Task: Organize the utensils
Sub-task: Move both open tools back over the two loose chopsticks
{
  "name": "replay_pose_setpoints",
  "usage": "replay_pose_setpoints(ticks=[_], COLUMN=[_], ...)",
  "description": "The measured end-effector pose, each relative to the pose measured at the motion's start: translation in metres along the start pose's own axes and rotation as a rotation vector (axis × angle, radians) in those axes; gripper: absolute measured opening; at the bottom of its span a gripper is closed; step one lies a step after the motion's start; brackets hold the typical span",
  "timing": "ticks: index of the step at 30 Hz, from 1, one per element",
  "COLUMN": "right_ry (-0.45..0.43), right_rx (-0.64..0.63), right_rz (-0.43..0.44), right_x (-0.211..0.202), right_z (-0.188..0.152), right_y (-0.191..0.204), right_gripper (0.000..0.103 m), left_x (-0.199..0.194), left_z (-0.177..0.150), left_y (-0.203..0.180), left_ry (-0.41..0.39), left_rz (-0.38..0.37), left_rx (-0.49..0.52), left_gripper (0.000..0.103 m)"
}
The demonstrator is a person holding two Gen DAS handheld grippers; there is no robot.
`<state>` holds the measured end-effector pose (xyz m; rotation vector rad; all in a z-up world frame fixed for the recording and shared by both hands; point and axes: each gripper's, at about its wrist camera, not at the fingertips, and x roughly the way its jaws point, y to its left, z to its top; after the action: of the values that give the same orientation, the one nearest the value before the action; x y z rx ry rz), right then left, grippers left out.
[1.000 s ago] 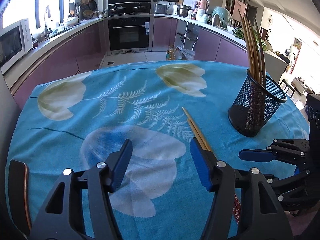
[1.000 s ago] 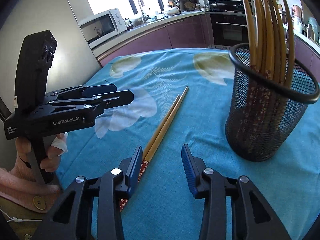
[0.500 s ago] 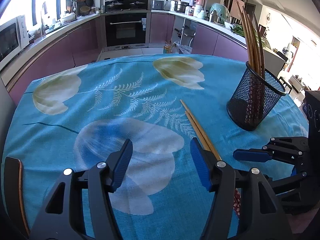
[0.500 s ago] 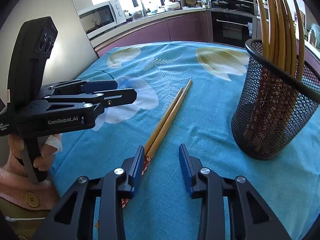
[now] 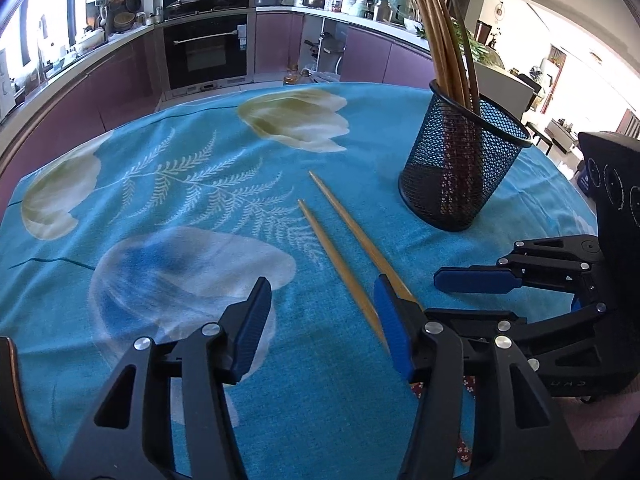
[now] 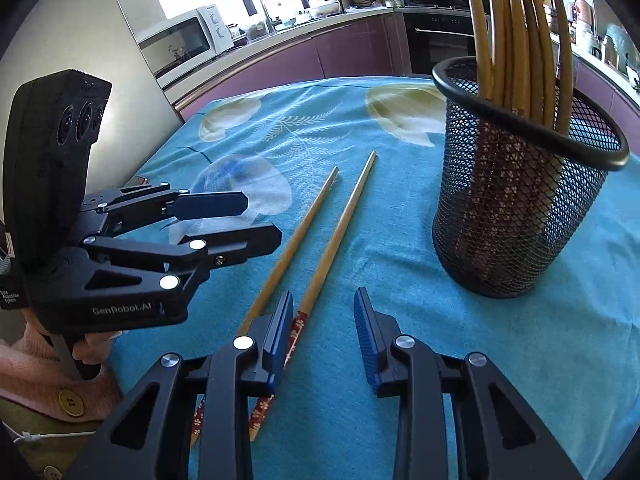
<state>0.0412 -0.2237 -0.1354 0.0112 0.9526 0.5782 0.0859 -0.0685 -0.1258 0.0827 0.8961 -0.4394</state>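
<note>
Left wrist view: the left gripper (image 5: 320, 328) has its jaws spread and empty at lower centre; two loose chopsticks (image 5: 340, 248) lie mid-frame on the blue-clothed counter (image 5: 160, 184), while the mesh holder (image 5: 460, 168) at upper right already carries several.

Right wrist view: the right gripper (image 6: 322, 332), jaws spread, hovers over the pair's patterned ends. Judged so, only this pair is left to stow.
</note>
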Motion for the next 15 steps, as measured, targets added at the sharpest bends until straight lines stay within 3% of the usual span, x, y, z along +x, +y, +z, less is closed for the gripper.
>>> replay_pose_setpoints(ticks=[9,15], right_ry=[-0.002,-0.01], right_rx=[0.004,0.006], right_rz=[-0.004,-0.014], right_x=[-0.001,0.003], right_z=[0.001,0.008], right_y=[-0.004,-0.004], right_gripper=[0.03,0.03], left_x=[0.014,0.018], left_z=[0.001,0.005], left_y=[-0.003,-0.003], left_ry=[0.049,0.058], left_rz=[0.006,0.021], left_rx=[0.016,0.035], left_gripper=[0.042,0.027])
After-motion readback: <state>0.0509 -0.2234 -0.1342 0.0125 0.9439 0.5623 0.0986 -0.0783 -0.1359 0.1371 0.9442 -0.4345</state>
